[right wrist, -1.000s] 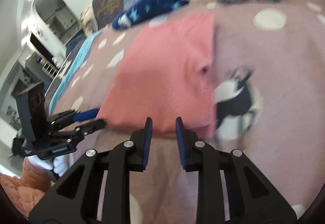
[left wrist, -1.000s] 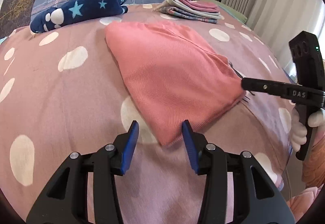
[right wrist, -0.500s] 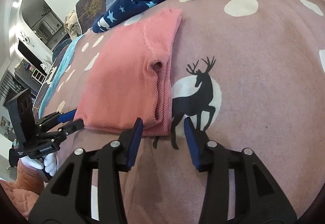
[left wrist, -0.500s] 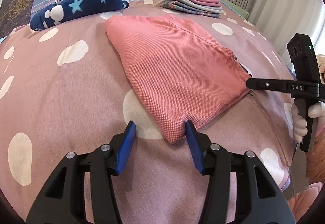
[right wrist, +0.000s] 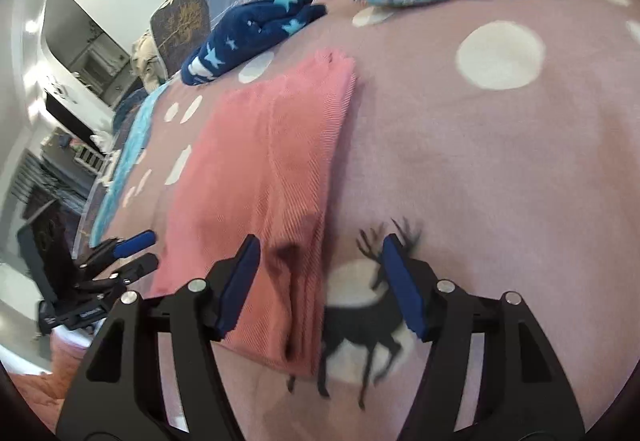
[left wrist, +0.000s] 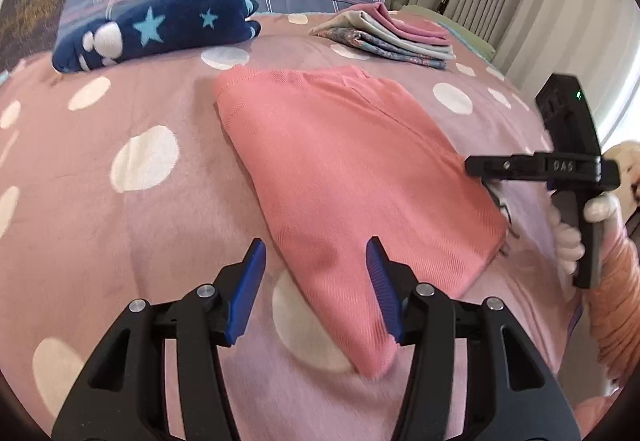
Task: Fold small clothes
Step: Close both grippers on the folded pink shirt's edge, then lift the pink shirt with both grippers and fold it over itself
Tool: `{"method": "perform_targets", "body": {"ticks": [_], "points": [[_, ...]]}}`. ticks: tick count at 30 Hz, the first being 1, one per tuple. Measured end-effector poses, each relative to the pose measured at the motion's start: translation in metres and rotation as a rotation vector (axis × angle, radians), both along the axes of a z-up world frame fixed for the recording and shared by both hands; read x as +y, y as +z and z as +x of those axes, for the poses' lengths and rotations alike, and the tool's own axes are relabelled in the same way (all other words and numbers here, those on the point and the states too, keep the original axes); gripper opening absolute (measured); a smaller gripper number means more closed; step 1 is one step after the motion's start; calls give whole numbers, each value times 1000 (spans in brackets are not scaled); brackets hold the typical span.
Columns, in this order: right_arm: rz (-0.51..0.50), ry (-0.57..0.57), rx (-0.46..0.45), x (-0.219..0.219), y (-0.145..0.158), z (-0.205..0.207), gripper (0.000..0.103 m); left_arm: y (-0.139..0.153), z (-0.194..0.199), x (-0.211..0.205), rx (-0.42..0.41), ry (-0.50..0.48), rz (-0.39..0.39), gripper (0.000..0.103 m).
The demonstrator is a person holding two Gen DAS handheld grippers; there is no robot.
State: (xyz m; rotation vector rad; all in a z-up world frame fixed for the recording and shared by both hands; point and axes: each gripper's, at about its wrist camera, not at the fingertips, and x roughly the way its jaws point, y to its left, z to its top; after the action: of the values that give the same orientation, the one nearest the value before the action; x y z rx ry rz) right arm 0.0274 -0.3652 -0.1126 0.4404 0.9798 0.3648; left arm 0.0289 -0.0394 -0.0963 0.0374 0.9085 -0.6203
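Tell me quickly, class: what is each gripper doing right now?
Left gripper: open, jaws just widening, astride the pink garment corner, not gripping.
Right gripper: open, jaws just widening, garment's edge between them, not gripping.

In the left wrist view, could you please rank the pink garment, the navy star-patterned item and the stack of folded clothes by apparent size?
1. Pink garment, clearly largest, though also nearest.
2. Navy star-patterned item.
3. Stack of folded clothes, only slightly smaller, so these two are unsure.

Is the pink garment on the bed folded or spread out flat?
Folded. The pink garment lies as a compact doubled shape; stacked layers show along its near edge and right side in the right wrist view. How many folds: cannot tell.
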Motion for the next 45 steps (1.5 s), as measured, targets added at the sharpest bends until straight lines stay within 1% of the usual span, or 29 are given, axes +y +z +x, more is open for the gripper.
{"method": "perform_targets", "body": {"ticks": [3, 4, 6, 12, 15, 17, 19, 22, 24, 25, 26, 27, 28, 29, 30, 32, 33, 35, 36, 41, 45], "points": [[17, 34, 7, 2, -4, 16, 65, -7, 22, 1, 49, 7, -33, 54], [24, 45, 8, 3, -4, 22, 65, -10, 28, 1, 69, 5, -50, 57], [45, 66, 14, 4, -5, 32, 65, -15, 42, 1, 123, -11, -115, 57], [61, 132, 13, 10, -8, 60, 66, -24, 75, -6, 202, -14, -204, 57], [88, 160, 27, 11, -10, 78, 65, -25, 90, -9, 230, -17, -224, 57], [106, 166, 40, 12, -12, 92, 60, -25, 97, -13, 231, -25, -218, 57], [108, 171, 47, 14, -13, 103, 58, -25, 101, -16, 233, -27, -216, 57], [104, 174, 48, 19, -14, 116, 58, -26, 110, -19, 229, -22, -213, 57], [93, 175, 36, 23, -14, 121, 58, -27, 114, -21, 219, -12, -207, 53], [87, 175, 30, 25, -14, 122, 56, -27, 116, -21, 213, -4, -203, 46], [72, 169, 21, 26, -13, 122, 51, -26, 116, -22, 207, 0, -200, 39], [59, 163, 15, 28, -14, 122, 49, -24, 115, -24, 194, -2, -195, 35], [45, 158, 7, 28, -13, 120, 45, -20, 111, -26, 167, -3, -182, 29], [33, 154, -5, 30, -11, 116, 36, -13, 104, -29, 121, -9, -155, 27], [25, 151, -13, 32, -9, 114, 33, -7, 97, -33, 72, -16, -123, 27], [-23, 139, -51, 38, 1, 106, 23, 9, 82, -37, -18, -29, -80, 26], [-62, 136, -88, 42, 10, 98, 23, 16, 77, -39, -48, -34, -72, 26], [-98, 126, -149, 46, 27, 85, 22, 36, 62, -40, -119, -47, -68, 25], [-115, 119, -195, 47, 41, 74, 22, 44, 56, -39, -141, -51, -69, 25], [-150, 78, -351, 42, 88, 25, 22, 87, 19, -48, -274, -82, -69, 25], [-170, 32, -443, 35, 116, -18, 21, 111, -8, -58, -348, -118, -86, 25]]}}
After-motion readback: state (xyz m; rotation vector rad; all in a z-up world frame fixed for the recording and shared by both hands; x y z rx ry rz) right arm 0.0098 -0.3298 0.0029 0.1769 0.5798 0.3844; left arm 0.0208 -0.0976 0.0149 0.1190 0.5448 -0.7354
